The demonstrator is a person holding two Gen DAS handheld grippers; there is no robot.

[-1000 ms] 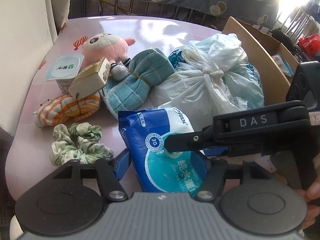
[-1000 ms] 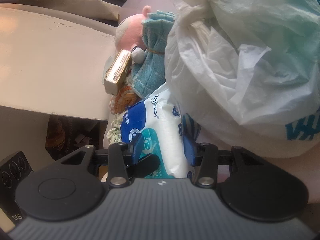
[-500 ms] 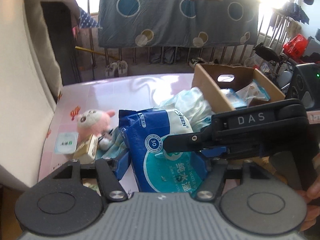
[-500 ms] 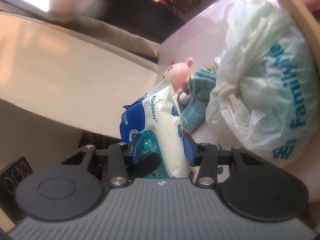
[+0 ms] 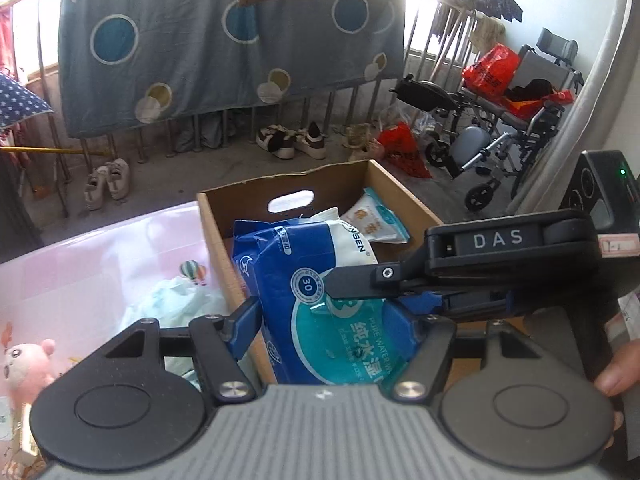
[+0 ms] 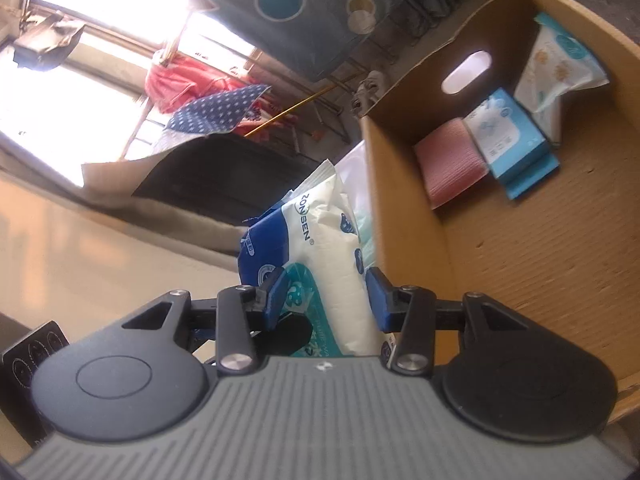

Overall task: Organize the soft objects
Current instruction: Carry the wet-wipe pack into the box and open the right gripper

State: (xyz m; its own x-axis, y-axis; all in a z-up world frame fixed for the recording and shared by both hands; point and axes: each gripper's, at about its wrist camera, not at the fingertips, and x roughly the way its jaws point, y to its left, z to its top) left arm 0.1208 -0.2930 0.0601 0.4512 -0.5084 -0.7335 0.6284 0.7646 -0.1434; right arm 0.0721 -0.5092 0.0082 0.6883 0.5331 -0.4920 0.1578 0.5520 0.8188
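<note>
Left wrist view: my left hand-held gripper [image 5: 326,320] and right hand-held gripper [image 6: 326,294] both squeeze the wet wipes pack [image 5: 320,292] over the cardboard box [image 5: 218,236] edge. It could bump the wall and slip.

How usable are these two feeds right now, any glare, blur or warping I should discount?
Left wrist view: sharp, wipes pack label readable; window glare top right; fisheye bends the railing. Right wrist view: window at upper left blown out to white; cardboard box floor smeared at right; horizon strongly tilted.
</note>
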